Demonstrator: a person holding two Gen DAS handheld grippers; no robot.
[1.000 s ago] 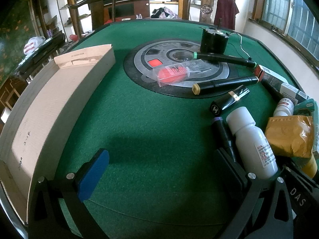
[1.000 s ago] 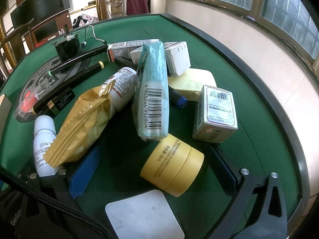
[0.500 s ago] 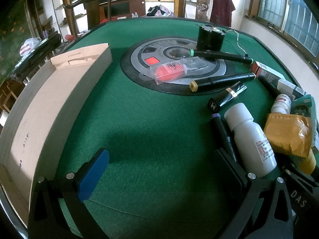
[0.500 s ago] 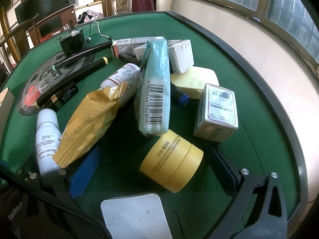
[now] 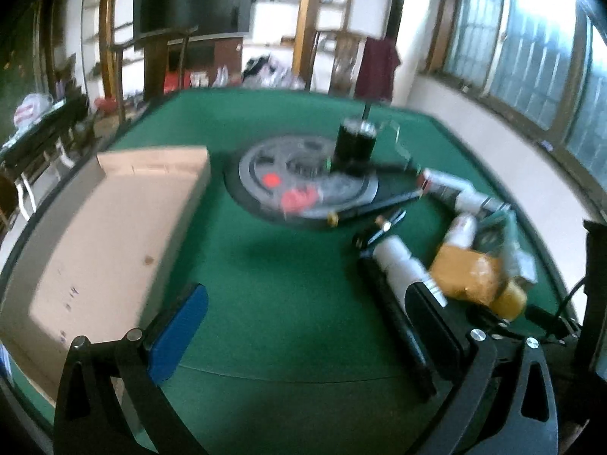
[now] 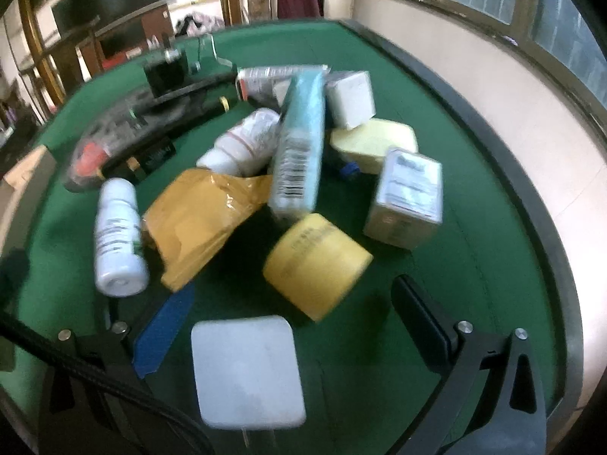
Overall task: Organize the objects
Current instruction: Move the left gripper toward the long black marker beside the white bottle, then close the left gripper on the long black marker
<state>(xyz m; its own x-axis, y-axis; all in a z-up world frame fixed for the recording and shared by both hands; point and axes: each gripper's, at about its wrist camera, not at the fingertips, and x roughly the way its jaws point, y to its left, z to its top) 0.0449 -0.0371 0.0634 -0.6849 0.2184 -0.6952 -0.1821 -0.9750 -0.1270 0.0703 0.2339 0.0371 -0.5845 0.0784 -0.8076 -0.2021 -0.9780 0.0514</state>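
Observation:
A pile of small items lies on the green table [image 6: 436, 284]: a yellow jar [image 6: 316, 263], a white bottle [image 6: 115, 237], an orange pouch [image 6: 197, 223], a teal packet [image 6: 299, 144], boxes [image 6: 408, 199] and a white square pad [image 6: 246, 371]. My right gripper [image 6: 292, 322] is open and empty, above the pad and jar. My left gripper [image 5: 303, 322] is open and empty over bare felt. An open cardboard box [image 5: 110, 227] lies to its left. The white bottle [image 5: 402, 269] and a black pen [image 5: 394, 318] lie by its right finger.
A round grey plate [image 5: 307, 178] in the table's middle carries a black motor [image 5: 354, 144], pens and a clear packet with a red part. The raised table rim [image 6: 531, 208] curves along the right, near a wall under windows. Chairs and shelves stand beyond.
Both grippers have risen and pulled back, so the objects look smaller and blurred. The white pad shows more fully under the right gripper. No object has been moved.

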